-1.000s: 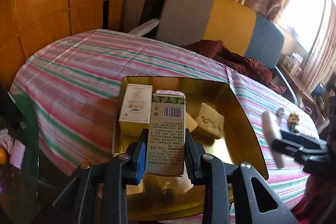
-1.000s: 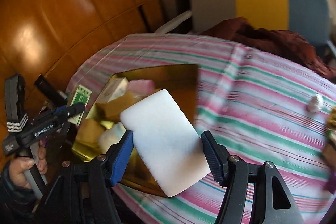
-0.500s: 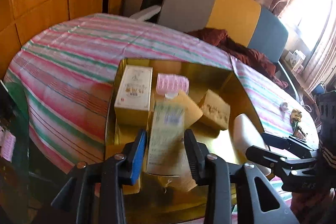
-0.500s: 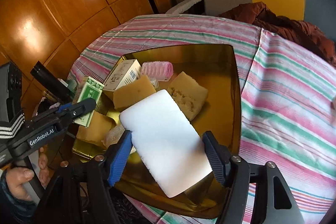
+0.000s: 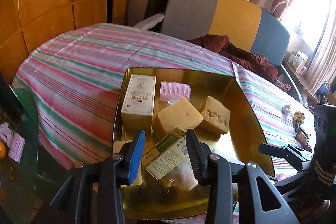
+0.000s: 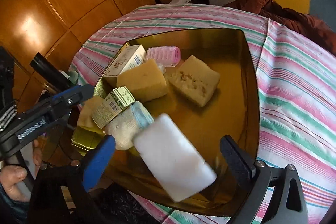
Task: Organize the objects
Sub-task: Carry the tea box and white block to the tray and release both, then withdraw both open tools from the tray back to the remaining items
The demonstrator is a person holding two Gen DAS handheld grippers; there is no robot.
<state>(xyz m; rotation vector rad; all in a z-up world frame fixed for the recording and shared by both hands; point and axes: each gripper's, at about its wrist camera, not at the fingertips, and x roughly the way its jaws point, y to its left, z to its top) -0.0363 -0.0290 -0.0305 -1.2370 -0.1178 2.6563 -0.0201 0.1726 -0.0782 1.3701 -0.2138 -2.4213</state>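
Both claws letting go over the gold tray

The right claw is opening wide; the white block, clamped a second ago, lies loose between its pads in the gold tray on the striped desk. The left claw is opening slightly; its green box, earlier gripped upright, now lies tilted on the tray's pile, pads clear.

Blown-out window glare, fisheye-warped dark corners.
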